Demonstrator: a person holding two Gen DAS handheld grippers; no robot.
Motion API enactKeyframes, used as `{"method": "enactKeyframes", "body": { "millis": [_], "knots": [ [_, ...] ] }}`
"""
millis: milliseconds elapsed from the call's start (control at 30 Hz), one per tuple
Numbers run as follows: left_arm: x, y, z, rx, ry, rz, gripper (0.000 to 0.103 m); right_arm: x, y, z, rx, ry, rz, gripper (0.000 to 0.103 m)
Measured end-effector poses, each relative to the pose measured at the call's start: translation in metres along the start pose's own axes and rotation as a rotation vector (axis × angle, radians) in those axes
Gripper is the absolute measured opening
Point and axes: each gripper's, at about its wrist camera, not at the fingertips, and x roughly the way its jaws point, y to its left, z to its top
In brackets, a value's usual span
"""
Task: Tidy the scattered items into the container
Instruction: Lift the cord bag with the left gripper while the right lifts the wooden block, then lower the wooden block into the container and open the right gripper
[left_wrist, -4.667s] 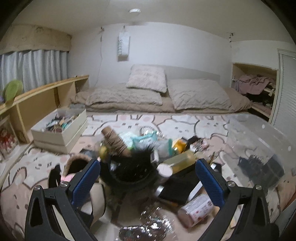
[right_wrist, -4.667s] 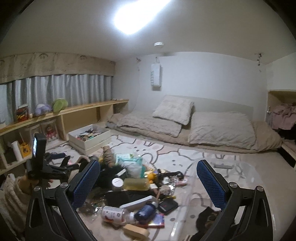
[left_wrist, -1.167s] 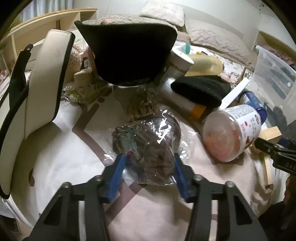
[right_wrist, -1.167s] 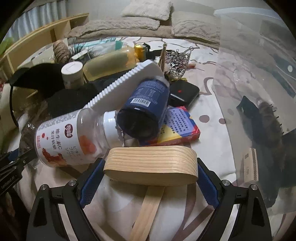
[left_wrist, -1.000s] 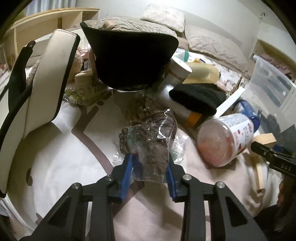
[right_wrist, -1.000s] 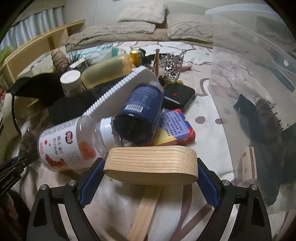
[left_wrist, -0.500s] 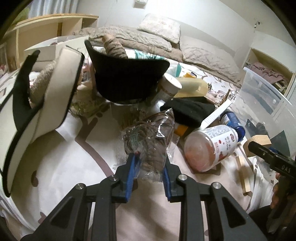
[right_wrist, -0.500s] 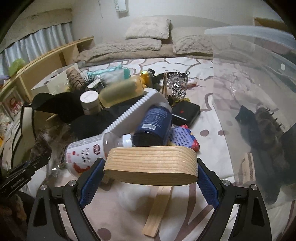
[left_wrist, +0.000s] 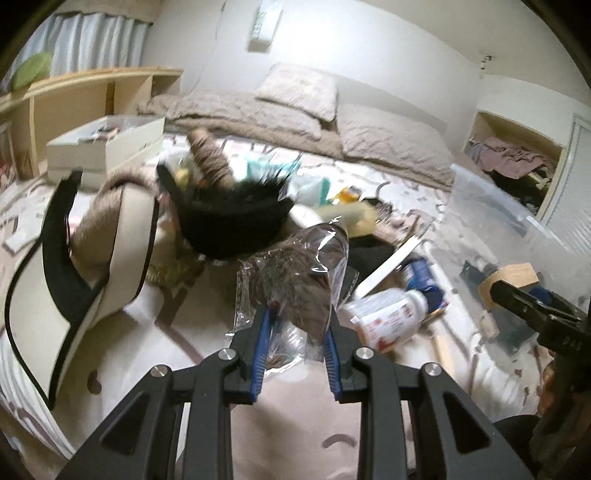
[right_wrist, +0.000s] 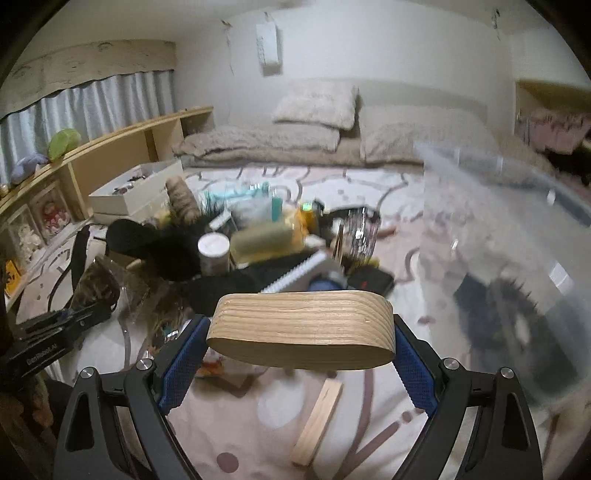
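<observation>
Bedroom floor, covered by a pale patterned rug (left_wrist: 122, 332), carries a heap of loose things in front of a low bed (right_wrist: 332, 144). At the right stands the clear plastic container (right_wrist: 517, 236), with dark items already lying inside it.

In the left wrist view the left hand-held gripper (left_wrist: 295, 325) has its jaws drawn close together, pinching a crinkled clear bag of brown contents (left_wrist: 295, 280), which is held clear of the rug. In the right wrist view the right hand-held gripper (right_wrist: 301, 332) stands wide, its blue pads pressed against the two ends of a rounded wooden block (right_wrist: 301, 328), lifted above the rug; a flat wooden stick (right_wrist: 317, 424) lies on the rug below it.

Around these, the pile holds a white bottle with red print (left_wrist: 388, 321), a blue bottle (left_wrist: 421, 280) beside it, a black furry item (left_wrist: 229, 221), a cream-and-black hat (left_wrist: 74, 288) at the left, and a white ribbed brush (right_wrist: 299, 277). Farther back sit a white open box (right_wrist: 136, 199) and a wooden shelf (right_wrist: 122, 147) under grey curtains (right_wrist: 92, 107).
</observation>
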Motion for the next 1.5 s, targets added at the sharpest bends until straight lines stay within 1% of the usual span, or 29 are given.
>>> {"method": "enactKeyframes", "body": {
  "millis": [67, 100, 233, 300, 533, 767, 967, 1133, 1333, 1433, 1500],
  "knots": [
    [-0.006, -0.006, 0.008, 0.012, -0.022, -0.013, 0.027, -0.008, -0.003, 0.007, -0.003, -0.02, 0.001, 0.093],
    [-0.009, -0.009, 0.012, 0.016, -0.034, -0.02, 0.027, -0.012, -0.005, 0.01, 0.009, -0.025, 0.017, 0.093],
    [-0.022, -0.024, 0.028, 0.036, -0.078, -0.05, 0.027, -0.022, -0.015, 0.018, 0.085, -0.017, 0.113, 0.093],
    [-0.028, -0.032, 0.035, 0.049, -0.097, -0.065, 0.027, -0.028, -0.017, 0.021, 0.097, -0.022, 0.141, 0.093],
    [-0.045, -0.054, 0.055, 0.081, -0.146, -0.099, 0.027, -0.06, -0.014, 0.041, 0.064, -0.096, 0.146, 0.093],
    [-0.058, -0.075, 0.077, 0.098, -0.199, -0.127, 0.027, -0.096, -0.03, 0.069, 0.041, -0.188, 0.118, 0.093],
    [-0.062, -0.1, 0.091, 0.132, -0.229, -0.152, 0.027, -0.113, -0.055, 0.089, 0.057, -0.221, 0.106, 0.093],
    [-0.064, -0.122, 0.1, 0.151, -0.253, -0.185, 0.027, -0.127, -0.077, 0.098, 0.043, -0.25, 0.038, 0.093],
    [-0.061, -0.151, 0.113, 0.175, -0.265, -0.232, 0.027, -0.14, -0.105, 0.109, 0.039, -0.267, -0.013, 0.093],
    [-0.058, -0.166, 0.118, 0.19, -0.271, -0.247, 0.027, -0.141, -0.118, 0.113, 0.02, -0.279, -0.064, 0.093],
    [-0.056, -0.176, 0.12, 0.2, -0.273, -0.257, 0.027, -0.139, -0.128, 0.116, 0.025, -0.275, -0.074, 0.093]
  ]
}}
